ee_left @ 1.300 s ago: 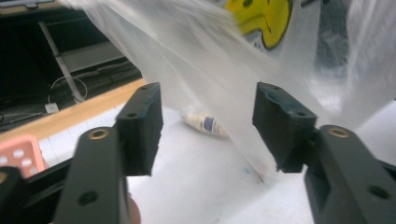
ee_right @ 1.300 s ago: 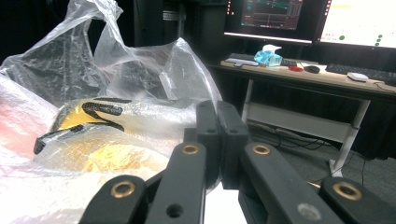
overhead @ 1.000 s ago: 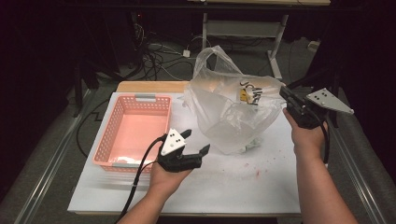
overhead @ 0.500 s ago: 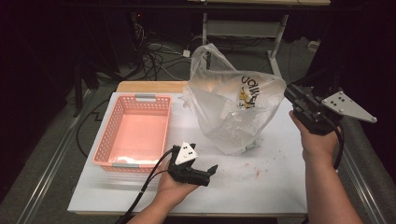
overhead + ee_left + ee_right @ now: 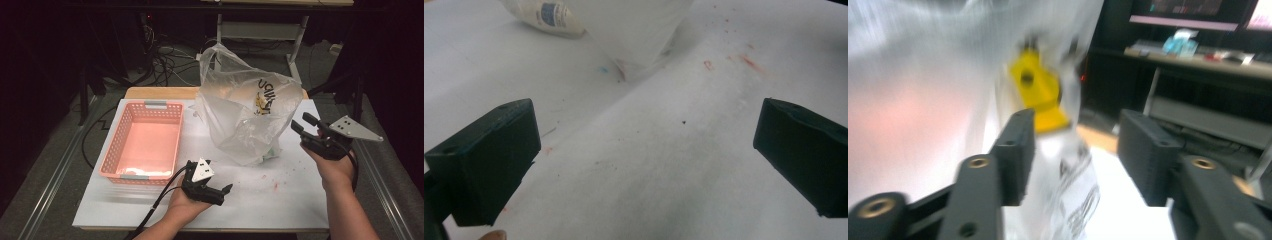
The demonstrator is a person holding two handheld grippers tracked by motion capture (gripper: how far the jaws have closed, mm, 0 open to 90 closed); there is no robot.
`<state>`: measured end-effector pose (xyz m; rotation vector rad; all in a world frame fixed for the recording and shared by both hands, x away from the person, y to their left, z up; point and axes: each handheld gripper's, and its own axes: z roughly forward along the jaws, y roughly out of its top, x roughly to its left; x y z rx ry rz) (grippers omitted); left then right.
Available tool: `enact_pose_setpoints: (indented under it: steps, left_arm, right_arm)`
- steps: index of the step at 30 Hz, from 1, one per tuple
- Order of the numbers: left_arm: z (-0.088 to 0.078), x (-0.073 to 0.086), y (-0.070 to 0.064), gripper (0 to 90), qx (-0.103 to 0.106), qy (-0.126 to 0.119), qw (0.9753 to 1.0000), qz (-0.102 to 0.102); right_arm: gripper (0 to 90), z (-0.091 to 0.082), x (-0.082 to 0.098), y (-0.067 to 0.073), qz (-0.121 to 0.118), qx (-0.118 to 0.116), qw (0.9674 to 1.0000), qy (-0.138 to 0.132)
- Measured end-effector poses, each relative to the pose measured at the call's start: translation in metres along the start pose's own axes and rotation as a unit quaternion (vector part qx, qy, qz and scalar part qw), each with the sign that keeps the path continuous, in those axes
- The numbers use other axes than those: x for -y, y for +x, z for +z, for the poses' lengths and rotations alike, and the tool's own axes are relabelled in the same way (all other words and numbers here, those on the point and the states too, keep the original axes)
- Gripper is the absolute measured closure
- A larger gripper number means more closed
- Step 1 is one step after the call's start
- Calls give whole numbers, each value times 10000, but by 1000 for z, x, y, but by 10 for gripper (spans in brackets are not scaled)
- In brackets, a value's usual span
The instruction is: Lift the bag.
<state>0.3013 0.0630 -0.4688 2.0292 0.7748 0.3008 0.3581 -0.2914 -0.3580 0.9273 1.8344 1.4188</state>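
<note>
A translucent plastic bag [image 5: 247,115] with black lettering and a yellow print stands on the white table [image 5: 280,210], right of a pink basket [image 5: 142,142]. My right gripper [image 5: 300,121] hovers just right of the bag, apart from it. Its jaws have just been opening and stand partly open with nothing pressed between them. In the right gripper view [image 5: 1075,155] the bag [image 5: 923,100] and its yellow print [image 5: 1038,90] lie beyond them. My left gripper [image 5: 223,195] lies low at the table's front, open wide after widening over bare table [image 5: 644,130]. The bag's bottom [image 5: 639,30] shows ahead.
A small labelled white item [image 5: 549,15] lies by the bag's base. Red specks [image 5: 275,185] dot the table. A wooden board [image 5: 165,92] edges the far side. Cables and a metal frame [image 5: 260,30] lie beyond. Metal rails [image 5: 50,175] flank the table.
My right gripper has come off the bag's right edge, moved right and down, and its jaws parted. The left hand has sunk toward the table's front with its jaws wider.
</note>
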Motion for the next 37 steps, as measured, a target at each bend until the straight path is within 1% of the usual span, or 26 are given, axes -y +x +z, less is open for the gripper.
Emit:
enact_pose_setpoints:
  steps: [2,4,6,11,13,15,18,19,21,24,25,26,28,31,32,34,37]
  left_arm:
    - [0,3,1,0,-30,10,10000,-15]
    - [-1,6,2,0,-54,-83,9999,-101]
    - [-1,8,3,0,-62,-121,9998,-136]
    - [-2,10,4,0,-115,-142,9998,-105]
    - [-2,11,4,0,-131,-135,9998,-92]
    - [-2,12,4,0,-111,-132,9998,-104]
    - [-3,15,4,0,-133,-176,9997,-71]
    - [-3,15,5,0,-112,-190,9997,-87]
    - [-2,17,7,0,-81,-194,9997,-128]
    - [1,23,8,0,-55,-241,9996,-167]
    - [2,23,8,0,-72,-223,9995,-191]
    - [1,23,8,0,-85,-276,9994,-203]
    - [0,24,7,0,-164,-381,9989,-227]
    - [-1,25,7,0,-194,-429,9985,-266]
    - [-1,25,8,0,-204,-448,9984,-272]
    - [-1,25,7,0,-219,-469,9983,-275]
    - [-2,26,6,0,-241,-502,9982,-237]
  right_arm:
    - [423,4,13,1,19,-80,9999,146]
    - [366,7,27,3,90,-158,9993,328]
    - [313,10,41,7,108,-201,9984,517]
    - [170,14,72,17,177,-281,9952,918]
    - [144,13,81,21,209,-299,9942,1013]
    - [109,7,91,23,218,-277,9938,1052]
    - [35,-1,103,23,360,-226,9921,1178]
    - [13,-6,107,23,343,-156,9922,1190]
    - [0,-13,110,23,348,-120,9921,1203]
    - [0,-22,114,23,216,-148,9935,1110]
    - [0,-23,115,24,187,-163,9936,1100]
    - [0,-22,115,24,157,-199,9936,1097]
    - [0,-20,115,25,152,-194,9942,1043]
    - [0,-18,115,25,100,-234,9942,1041]
    - [0,-19,115,24,98,-244,9944,1019]
    - [0,-20,115,23,186,-283,9947,971]
    - [0,-20,115,22,168,-311,9952,915]
